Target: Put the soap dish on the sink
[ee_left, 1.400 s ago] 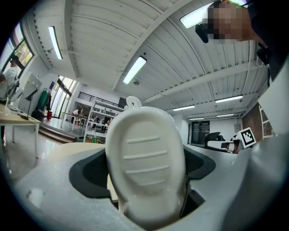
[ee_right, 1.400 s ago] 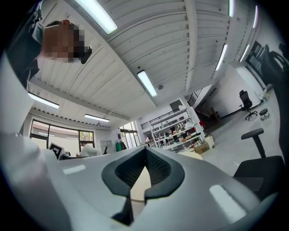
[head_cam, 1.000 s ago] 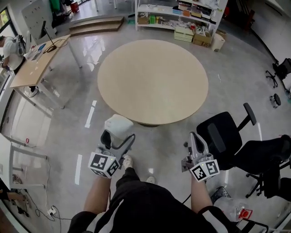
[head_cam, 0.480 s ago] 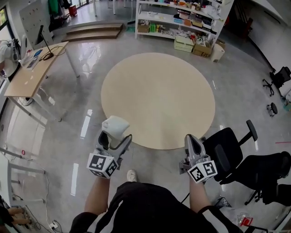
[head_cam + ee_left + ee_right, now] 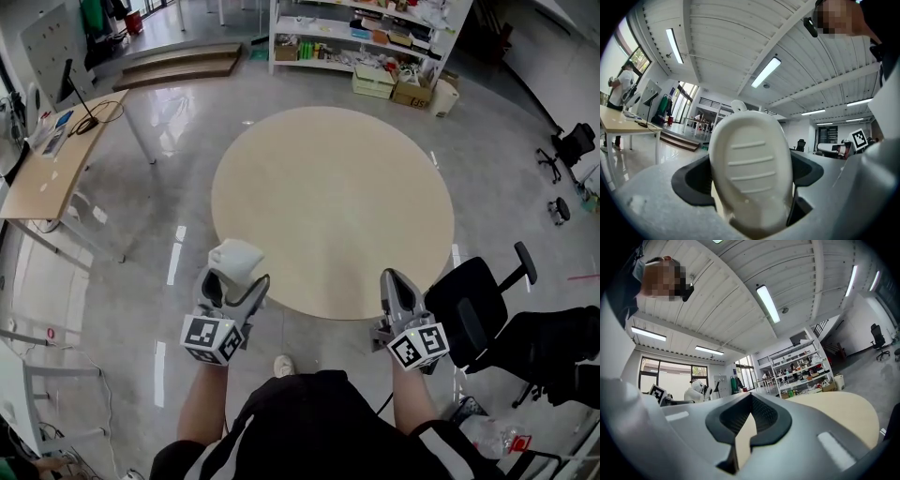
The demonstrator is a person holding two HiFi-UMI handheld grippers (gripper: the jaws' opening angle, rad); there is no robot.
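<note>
L tool (image 5: 231, 281) clamped on dish (image 5: 240, 256), dish sticking up past jaws, over floor just short of tabletop (image 5: 328, 187); prob. a carry grip. R tool (image 5: 393, 281) jaws together, empty. No sink in view.

You wear a black short-sleeved top (image 5: 309, 422) with a white shoulder stripe, one pale shoe (image 5: 283, 365); left tongs (image 5: 240, 277) and right tongs (image 5: 390, 277) grey, each with a black-and-white marker cube.

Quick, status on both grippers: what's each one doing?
The left gripper is shut on the soap dish.
The right gripper is shut, nothing between its jaws.
</note>
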